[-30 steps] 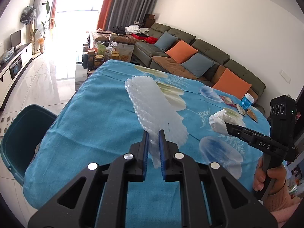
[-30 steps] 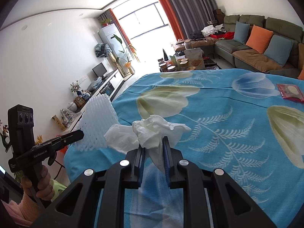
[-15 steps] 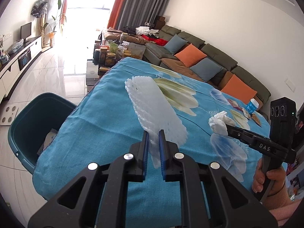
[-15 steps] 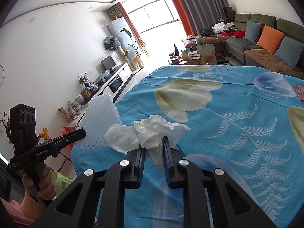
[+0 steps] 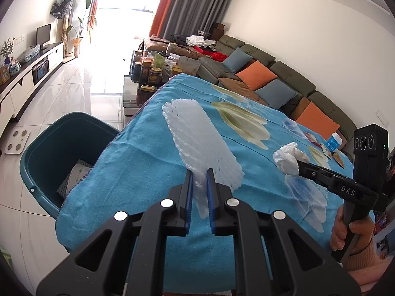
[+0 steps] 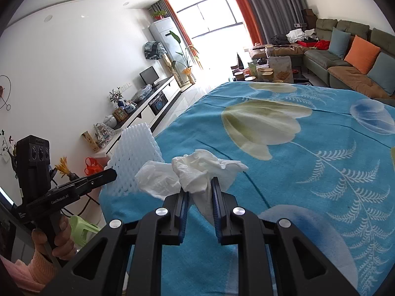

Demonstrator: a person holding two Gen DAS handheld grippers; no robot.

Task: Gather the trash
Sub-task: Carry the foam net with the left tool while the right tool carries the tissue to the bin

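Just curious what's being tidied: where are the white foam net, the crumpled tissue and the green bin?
foam net [image 5: 197, 133], left wrist view, middle of the mesh
crumpled tissue [image 6: 197, 170], right wrist view, central crumple
green bin [image 5: 44, 148], left wrist view, inner wall

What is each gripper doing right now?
Left gripper: shut on the white foam net.
Right gripper: shut on the crumpled tissue.

"DAS" stands in pale letters on the right gripper [image 5: 300, 166] arm (left wrist view); "GenRobot.AI" stands on the left gripper [image 6: 114, 172] body; its smaller print is unreadable.
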